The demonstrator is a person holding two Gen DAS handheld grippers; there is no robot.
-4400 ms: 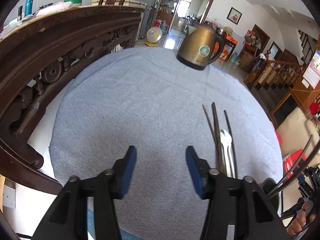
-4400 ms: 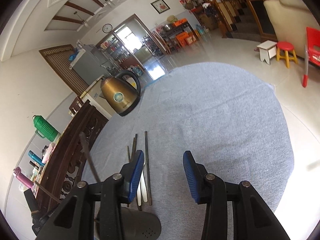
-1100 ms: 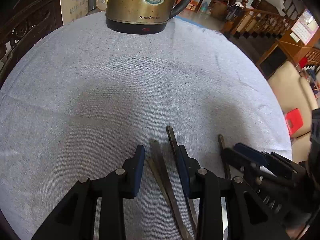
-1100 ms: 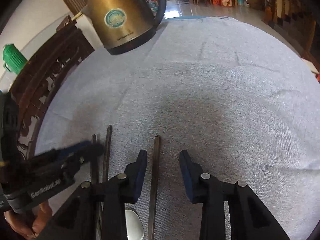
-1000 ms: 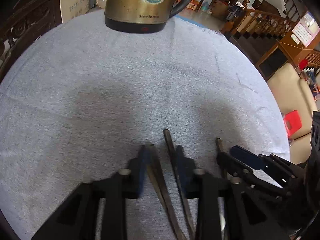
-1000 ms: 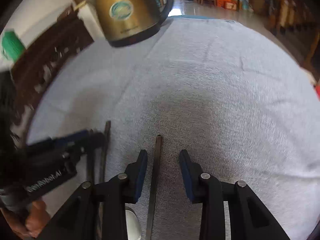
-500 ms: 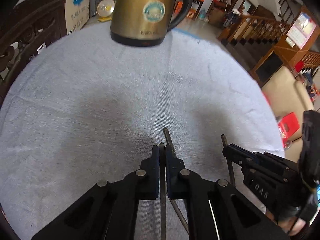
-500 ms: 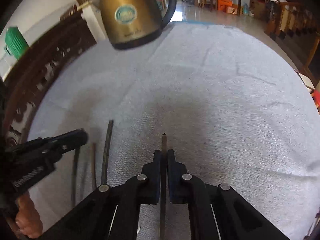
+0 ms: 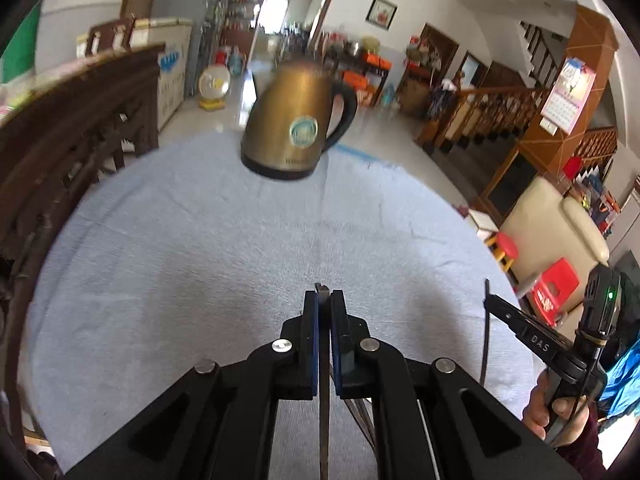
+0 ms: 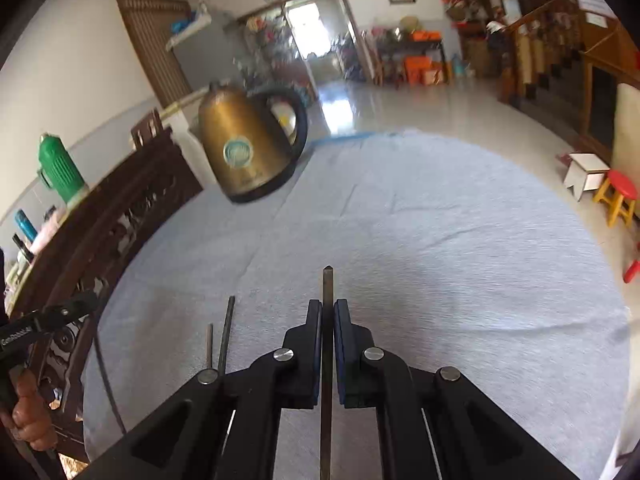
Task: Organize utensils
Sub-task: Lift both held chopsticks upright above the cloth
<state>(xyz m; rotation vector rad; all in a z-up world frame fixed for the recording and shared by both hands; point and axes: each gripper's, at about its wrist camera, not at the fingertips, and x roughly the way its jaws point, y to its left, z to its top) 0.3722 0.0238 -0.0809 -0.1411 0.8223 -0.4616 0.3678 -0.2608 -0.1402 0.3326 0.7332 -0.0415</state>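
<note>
Both grippers have come up off the table since a second ago, each carrying one dark chopstick that then lay on the grey cloth (image 9: 192,248) between parted blue pads. Now the left gripper (image 9: 324,304) is clamped tight on its chopstick (image 9: 323,420), whose blunt end barely shows past the fingertips (image 9: 311,320) while the rest runs back under the camera. The right gripper (image 10: 328,312) is likewise pinched on its own chopstick (image 10: 328,284), which sticks out further ahead of the pads, pointing toward the far side of the cloth. Two more chopsticks (image 10: 226,332) lie side by side on the cloth just left of the right gripper in its view (their near ends run under the gripper body). A gold kettle (image 9: 296,120) with a black handle stands at the far edge of the cloth, well apart from both grippers. From the left wrist view, the person's right hand (image 9: 560,416) grips the other tool's handle at the right edge; a carved dark wooden bench back (image 10: 120,216) curves along the left of the table.
</note>
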